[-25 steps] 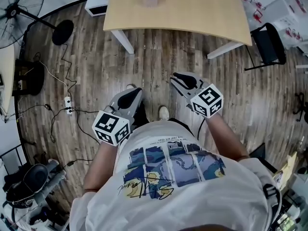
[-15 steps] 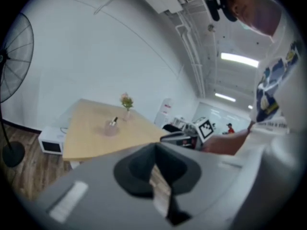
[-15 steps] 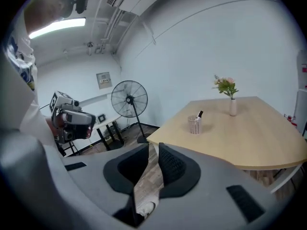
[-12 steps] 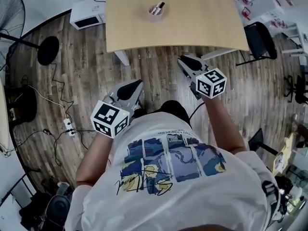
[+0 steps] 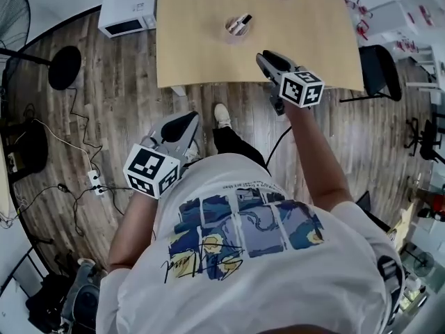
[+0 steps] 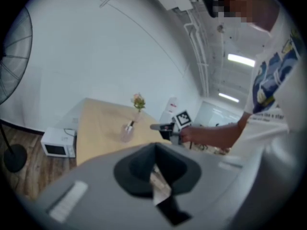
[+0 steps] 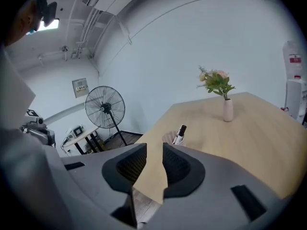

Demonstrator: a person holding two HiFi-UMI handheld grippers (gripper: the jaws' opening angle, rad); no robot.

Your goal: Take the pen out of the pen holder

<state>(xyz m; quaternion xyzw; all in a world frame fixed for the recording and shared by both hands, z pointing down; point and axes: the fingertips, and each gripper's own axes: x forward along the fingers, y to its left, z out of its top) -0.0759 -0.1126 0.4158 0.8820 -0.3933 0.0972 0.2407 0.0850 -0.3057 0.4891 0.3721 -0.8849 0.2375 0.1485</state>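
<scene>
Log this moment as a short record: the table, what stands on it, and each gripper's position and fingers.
table: light wooden top, bears the pen holder and a vase
pen holder: upright on the table
pen: leaning in the pen holder, not yet taken
vase: farther back on the table
right gripper: over the table's near edge, short of the pen holder; fingers apart, have just been opening, nothing between them
left gripper: back from the table, not over it; fingers together, empty
</scene>
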